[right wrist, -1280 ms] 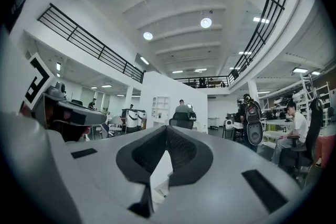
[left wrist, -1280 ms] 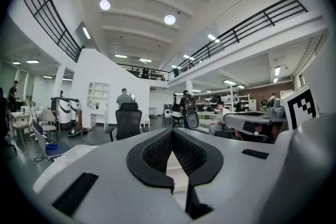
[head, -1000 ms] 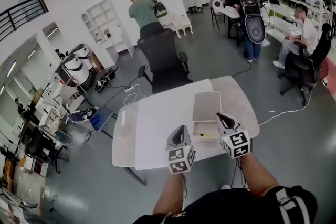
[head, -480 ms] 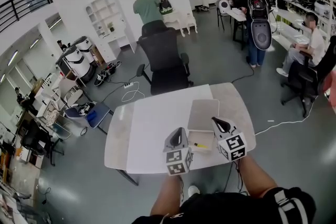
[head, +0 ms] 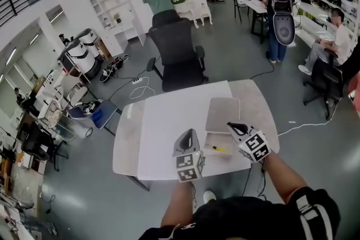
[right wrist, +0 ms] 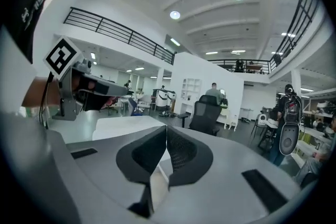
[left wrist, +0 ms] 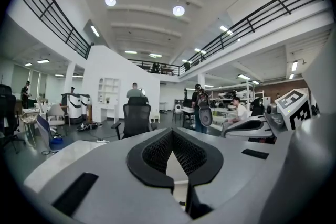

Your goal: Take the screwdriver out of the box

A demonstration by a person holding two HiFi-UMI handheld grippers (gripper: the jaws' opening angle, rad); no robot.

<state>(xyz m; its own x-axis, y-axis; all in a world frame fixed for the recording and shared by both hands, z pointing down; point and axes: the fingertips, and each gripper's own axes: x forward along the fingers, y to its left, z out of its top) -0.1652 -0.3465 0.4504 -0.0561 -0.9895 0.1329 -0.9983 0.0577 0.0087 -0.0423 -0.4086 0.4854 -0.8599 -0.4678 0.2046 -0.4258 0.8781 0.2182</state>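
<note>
An open pale box [head: 209,139] sits on the white table [head: 163,132], its lid [head: 223,114] folded back on the far side. Inside lies a yellow-handled screwdriver [head: 220,148]. My left gripper [head: 189,134] hovers just left of the box, its jaws shut and empty; in its own view the tips [left wrist: 171,132] meet. My right gripper [head: 232,126] hangs over the box's right edge, also shut on nothing, with its tips [right wrist: 165,127] pressed together. Neither touches the screwdriver.
A black office chair [head: 179,59] stands behind the table's far edge. Several people are farther back, one standing [head: 279,8], one seated [head: 332,42]. A cable [head: 304,121] runs across the floor at the right. Shelving and clutter [head: 45,115] line the left.
The head view has shifted a little. Both grippers stay shut beside the box, the right one drifting slightly right. The screwdriver lies still in the box.
</note>
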